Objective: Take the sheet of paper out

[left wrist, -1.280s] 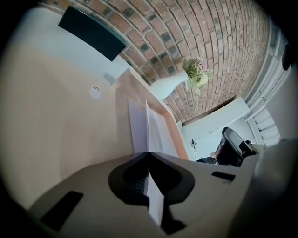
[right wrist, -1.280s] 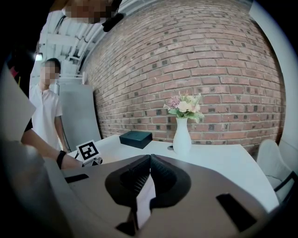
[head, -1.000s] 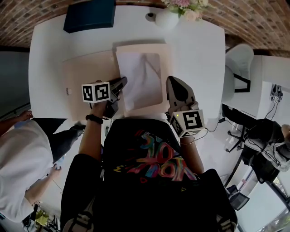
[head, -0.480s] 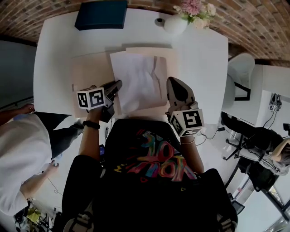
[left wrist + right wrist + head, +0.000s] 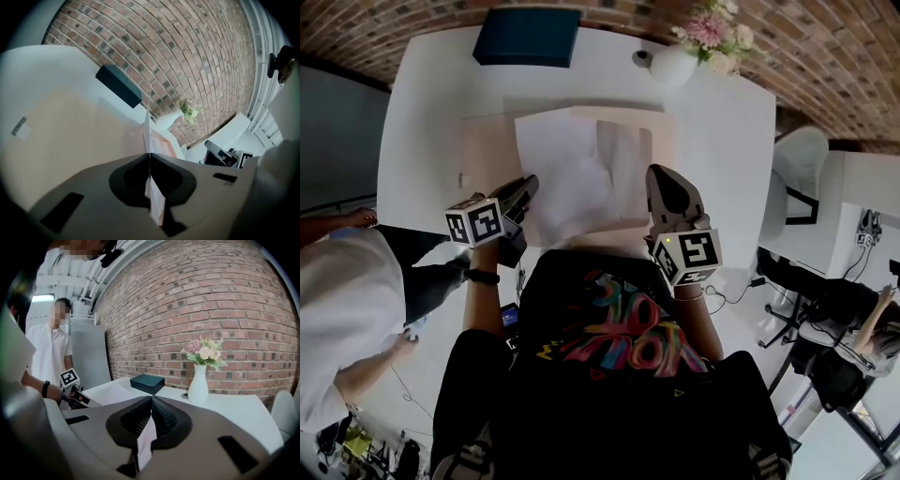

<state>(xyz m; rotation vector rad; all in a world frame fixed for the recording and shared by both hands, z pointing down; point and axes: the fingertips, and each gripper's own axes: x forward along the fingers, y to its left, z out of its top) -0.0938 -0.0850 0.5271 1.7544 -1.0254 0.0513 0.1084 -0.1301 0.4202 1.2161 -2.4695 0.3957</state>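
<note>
**A:** On the white table (image 5: 422,112), what is there, left to right?

**B:** A flat, matte beige folder (image 5: 483,150) lies open. Over its middle is the sheet of paper (image 5: 567,178). It is thin, white, creased and bowed, with its near left corner lifted. Farther back are a dark blue box (image 5: 528,37) and a round white vase (image 5: 672,66) of pink flowers.

**A:** Which way does the sheet run?

**B:** Its long sides seem to run away from the person toward the brick wall, but the bowing makes that uncertain. From the left gripper's view it stands edge-on.

**A:** And the hands?

**B:** The left forearm, with a black wristband, reaches forward. The left gripper (image 5: 525,187) angles downward and toward the right, its jaws clamped on the sheet's corner. The right gripper (image 5: 661,178) points away from the person and tilts down. It is pinched shut on the thin pale edge at the folder's near right corner.
</note>
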